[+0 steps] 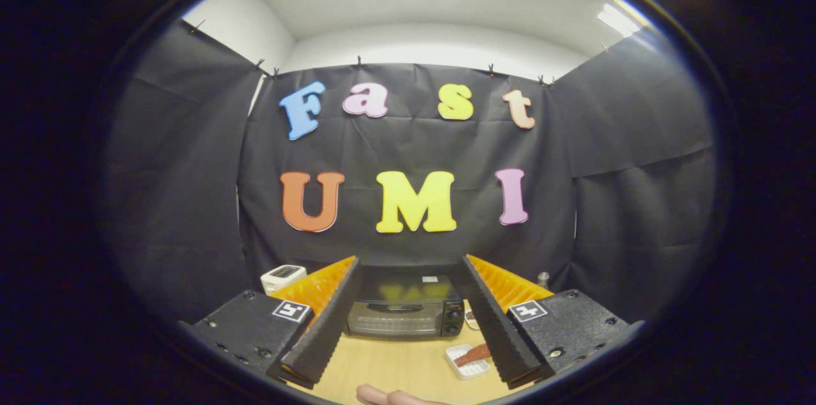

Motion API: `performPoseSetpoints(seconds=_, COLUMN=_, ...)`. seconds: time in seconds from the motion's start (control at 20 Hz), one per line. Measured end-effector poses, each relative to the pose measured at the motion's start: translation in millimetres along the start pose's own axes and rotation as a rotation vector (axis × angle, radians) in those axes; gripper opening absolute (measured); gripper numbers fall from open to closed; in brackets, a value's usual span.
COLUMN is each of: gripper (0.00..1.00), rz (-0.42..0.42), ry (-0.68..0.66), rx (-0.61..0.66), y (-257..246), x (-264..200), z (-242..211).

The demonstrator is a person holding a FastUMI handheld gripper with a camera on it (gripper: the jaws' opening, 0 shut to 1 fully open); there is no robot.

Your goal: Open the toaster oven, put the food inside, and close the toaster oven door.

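- The tool is spread wide, holding and touching nothing.
- The toaster oven sits beyond it, door closed.
- The food lies in a white tray on the tabletop, near its right finger.

Jaws apart, toaster oven shut beyond

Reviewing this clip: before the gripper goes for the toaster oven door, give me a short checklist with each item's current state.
1. Gripper open and holding nothing: ok, fingers spread wide.
2. Toaster oven lined up between the fingers, beyond them: ok.
3. Oven door shut, handle visible: ok, still to open.
4. Food ready: ok, a reddish strip in the white tray on the table, by the right-hand finger.
5. Fingertip at the table's near edge out of the path: cannot tell.
6. Space for the door to drop: ok, bare table in front.
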State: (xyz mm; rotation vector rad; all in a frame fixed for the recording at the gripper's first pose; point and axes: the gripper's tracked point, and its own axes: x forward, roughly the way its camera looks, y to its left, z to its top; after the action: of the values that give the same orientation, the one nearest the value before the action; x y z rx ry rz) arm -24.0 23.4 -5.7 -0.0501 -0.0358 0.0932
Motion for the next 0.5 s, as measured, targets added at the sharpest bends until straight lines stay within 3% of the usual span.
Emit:
performPoseSetpoints(seconds=0.25, gripper=0.98, rz=0.017, ry=-0.007, rx=0.026, y=-7.8, x=-1.8, z=-3.7)
performPoseSetpoints(seconds=0.5, gripper=0.98, rz=-0.019, ry=0.016, rx=0.053, y=-32.0, x=12.9, z=-24.5)
